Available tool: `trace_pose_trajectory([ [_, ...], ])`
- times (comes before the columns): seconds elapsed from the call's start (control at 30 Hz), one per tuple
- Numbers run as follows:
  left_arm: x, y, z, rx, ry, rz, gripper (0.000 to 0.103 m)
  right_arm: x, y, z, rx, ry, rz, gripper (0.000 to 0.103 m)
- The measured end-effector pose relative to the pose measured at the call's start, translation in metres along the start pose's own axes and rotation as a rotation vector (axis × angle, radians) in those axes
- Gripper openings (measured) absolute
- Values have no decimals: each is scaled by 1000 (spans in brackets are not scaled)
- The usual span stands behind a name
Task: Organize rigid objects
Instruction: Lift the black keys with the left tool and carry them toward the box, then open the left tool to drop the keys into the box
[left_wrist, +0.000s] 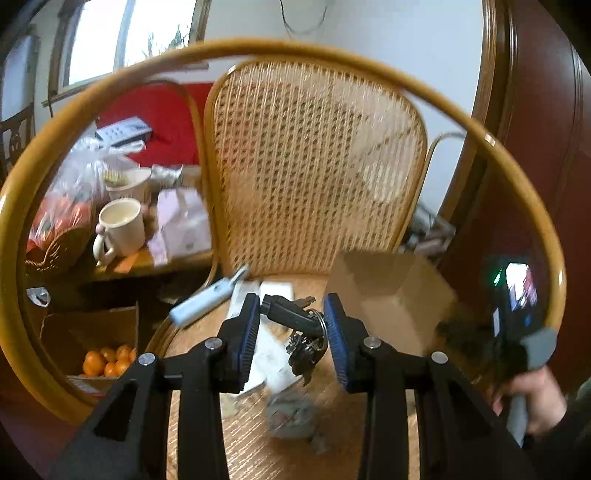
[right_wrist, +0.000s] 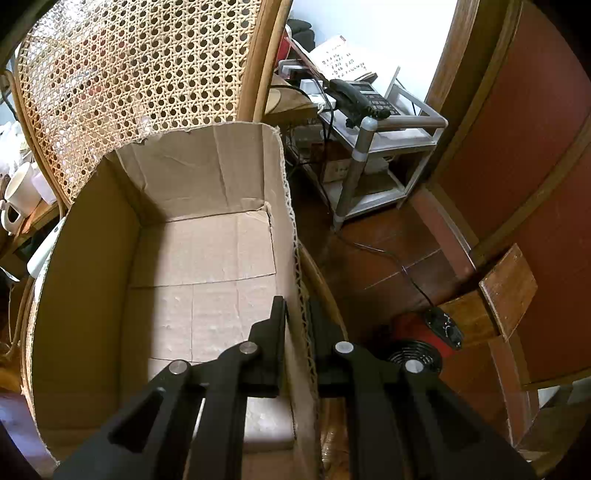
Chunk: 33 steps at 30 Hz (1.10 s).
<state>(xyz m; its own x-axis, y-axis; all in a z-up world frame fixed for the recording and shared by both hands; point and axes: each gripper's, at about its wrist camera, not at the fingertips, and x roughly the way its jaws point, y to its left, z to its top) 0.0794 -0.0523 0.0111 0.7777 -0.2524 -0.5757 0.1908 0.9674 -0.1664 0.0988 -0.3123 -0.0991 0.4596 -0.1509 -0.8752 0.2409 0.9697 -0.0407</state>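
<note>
My left gripper (left_wrist: 291, 328) holds a bunch of keys (left_wrist: 301, 326) with a black fob between its blue pads, lifted above the chair seat (left_wrist: 258, 435). An open cardboard box (left_wrist: 391, 295) stands on the seat to the right. In the right wrist view, my right gripper (right_wrist: 297, 332) is shut on the box's right wall (right_wrist: 295, 258), one finger inside and one outside. The box floor (right_wrist: 207, 280) is bare. A light blue device (left_wrist: 201, 302) and white packets (left_wrist: 255, 350) lie on the seat behind the keys.
The cane chair back (left_wrist: 314, 166) rises behind the seat. A side table at left holds mugs (left_wrist: 120, 225) and a bag. A box of oranges (left_wrist: 107, 360) sits on the floor. A shelf with a telephone (right_wrist: 364, 98) stands right of the chair.
</note>
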Motion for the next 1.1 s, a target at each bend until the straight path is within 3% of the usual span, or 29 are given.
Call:
trace_pose_trajectory([
  [0.3, -22, -56, -3, 69, -176, -116, 34, 1, -3, 0, -2, 6, 12, 12],
  [0.37, -24, -70, -4, 99, -186, -152, 34, 2, -3, 0, -5, 8, 12, 12],
  [0.63, 26, -90, -11, 66, 33, -228, 34, 4, -3, -2, -9, 17, 15, 12],
  [0.93, 46, -99, -26, 172, 105, -138, 35, 7, -5, -2, -11, 22, 23, 12],
  [0.97, 45, -98, -26, 182, 101, -122, 39, 7, -5, -2, -10, 22, 24, 12],
  [1.07, 44, -91, -22, 181, 84, -95, 82, 5, -4, -2, -4, 15, 36, 12],
  [1.1, 41, -87, -21, 170, 59, -80, 83, 4, -4, -2, -5, 11, 33, 12],
])
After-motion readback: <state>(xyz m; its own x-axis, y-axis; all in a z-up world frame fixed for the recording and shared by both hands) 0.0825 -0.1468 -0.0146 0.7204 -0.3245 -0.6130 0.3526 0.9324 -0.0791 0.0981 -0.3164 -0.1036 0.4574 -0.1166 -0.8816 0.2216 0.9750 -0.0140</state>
